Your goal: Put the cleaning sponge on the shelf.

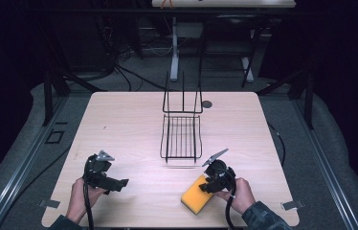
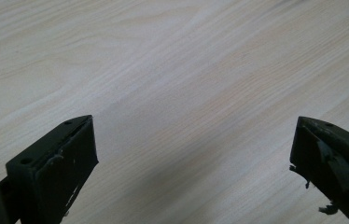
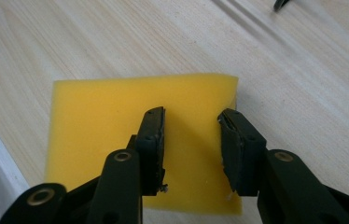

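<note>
Table point(image 1: 134, 120): sponge point(image 3: 98, 112) under right fingers point(image 3: 151, 135)

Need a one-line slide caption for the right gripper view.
Right hand-held gripper, jaws partly closed, poised over a yellow sponge on the wooden table.

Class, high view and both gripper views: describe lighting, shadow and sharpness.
High view: lit table, dark surroundings, wire rack sharp. Left gripper view: soft shadow on the wood, jaws blurred. Right gripper view: bright yellow sponge, a shadow band between the jaws.
</note>
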`<state>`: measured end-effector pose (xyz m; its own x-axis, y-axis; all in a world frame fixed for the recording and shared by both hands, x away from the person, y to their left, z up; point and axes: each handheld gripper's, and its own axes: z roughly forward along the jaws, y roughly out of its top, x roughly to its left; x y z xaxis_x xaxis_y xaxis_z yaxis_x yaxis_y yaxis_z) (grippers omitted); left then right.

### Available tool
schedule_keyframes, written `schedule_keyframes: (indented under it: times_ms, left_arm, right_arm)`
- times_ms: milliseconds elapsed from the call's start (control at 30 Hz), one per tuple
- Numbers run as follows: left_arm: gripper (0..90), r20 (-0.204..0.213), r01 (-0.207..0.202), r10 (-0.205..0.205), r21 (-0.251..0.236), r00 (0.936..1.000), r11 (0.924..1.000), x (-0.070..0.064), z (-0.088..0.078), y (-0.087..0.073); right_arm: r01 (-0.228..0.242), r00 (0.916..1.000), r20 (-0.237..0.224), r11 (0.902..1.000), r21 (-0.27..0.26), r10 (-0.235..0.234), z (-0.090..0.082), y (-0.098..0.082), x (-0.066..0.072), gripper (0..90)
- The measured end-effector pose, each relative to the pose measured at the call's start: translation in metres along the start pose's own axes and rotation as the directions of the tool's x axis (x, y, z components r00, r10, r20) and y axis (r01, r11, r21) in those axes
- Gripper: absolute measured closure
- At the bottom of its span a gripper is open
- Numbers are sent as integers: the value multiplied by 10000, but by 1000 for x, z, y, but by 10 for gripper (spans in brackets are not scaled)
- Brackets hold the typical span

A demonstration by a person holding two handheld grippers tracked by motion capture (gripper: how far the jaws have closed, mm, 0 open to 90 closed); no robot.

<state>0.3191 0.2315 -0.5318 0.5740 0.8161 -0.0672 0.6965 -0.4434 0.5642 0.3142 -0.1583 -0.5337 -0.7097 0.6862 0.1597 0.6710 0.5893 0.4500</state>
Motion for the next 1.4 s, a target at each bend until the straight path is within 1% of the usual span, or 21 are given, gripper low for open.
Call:
schedule_keyframes:
  times_ms: [33, 200, 233, 267, 333, 400, 467, 733, 767, 833, 900, 933, 967, 1033, 1200, 1400]
  left_arm:
    - [5, 3, 16, -16, 3, 10000, 10000, 0, 0, 0]
    - [5, 25, -12, 12, -4, 10000, 10000, 0, 0, 0]
    - [5, 23, -12, 12, 0, 10000, 10000, 0, 0, 0]
    - [5, 23, -11, 11, -4, 10000, 10000, 0, 0, 0]
    - [6, 33, -14, 14, 6, 10000, 10000, 0, 0, 0]
    - [6, 41, -16, 16, 5, 10000, 10000, 0, 0, 0]
    - [5, 43, -30, 30, 6, 10000, 10000, 0, 0, 0]
    - [4, 74, 11, -11, -37, 10000, 10000, 0, 0, 0]
    - [4, 64, 10, -10, -54, 10000, 10000, 0, 0, 0]
    - [4, 69, 1, -1, -66, 10000, 10000, 0, 0, 0]
    - [3, 110, 29, -28, -77, 9999, 10000, 0, 0, 0]
    - [3, 111, 35, -34, -86, 9999, 10000, 0, 0, 0]
    - [3, 83, 43, -42, -101, 10000, 9999, 0, 0, 0]
    - [3, 103, 2, -1, -81, 9999, 10000, 0, 0, 0]
    - [3, 119, -26, 27, -80, 9999, 10000, 0, 0, 0]
    - [3, 146, -42, 43, -76, 9999, 10000, 0, 1, 0]
  right_arm:
    - [-75, 10000, -6, 10000, -25, 75, -1, 0, 0, 646]
    - [-56, 10000, 26, 9999, -91, 56, -1, -1, -1, 678]
    - [-164, 9999, 5, 9998, -139, 164, -2, -1, -2, 699]
    - [-164, 9999, 5, 9998, -139, 164, -2, -1, -2, 699]
    - [-244, 9997, 18, 9995, -192, 245, -3, -1, -3, 726]
    - [-231, 9997, 8, 9995, -228, 231, -4, -1, -4, 747]
    - [-336, 9994, 11, 9989, -341, 337, -4, -1, -3, 764]
    - [-340, 9994, -99, 9960, -825, 333, -16, -1, -4, 807]
    - [-360, 9993, -116, 9945, -987, 350, -17, -1, -3, 811]
    - [-282, 9996, -71, 9933, -1121, 276, -21, 0, -3, 816]
    - [-159, 9999, -32, 9887, -1493, 156, -27, 0, -3, 823]
    - [-159, 9999, -32, 9887, -1493, 156, -27, 0, -3, 823]
    - [-242, 9997, -81, 9868, -1602, 233, -29, 0, -3, 823]
    - [-158, 9999, -21, 9840, -1774, 157, -32, 1, -3, 825]
    - [-134, 9999, 44, 9773, -2116, 146, -39, 2, -2, 825]
    - [-10, 9998, 187, 9737, -2280, 54, -44, 3, -1, 824]
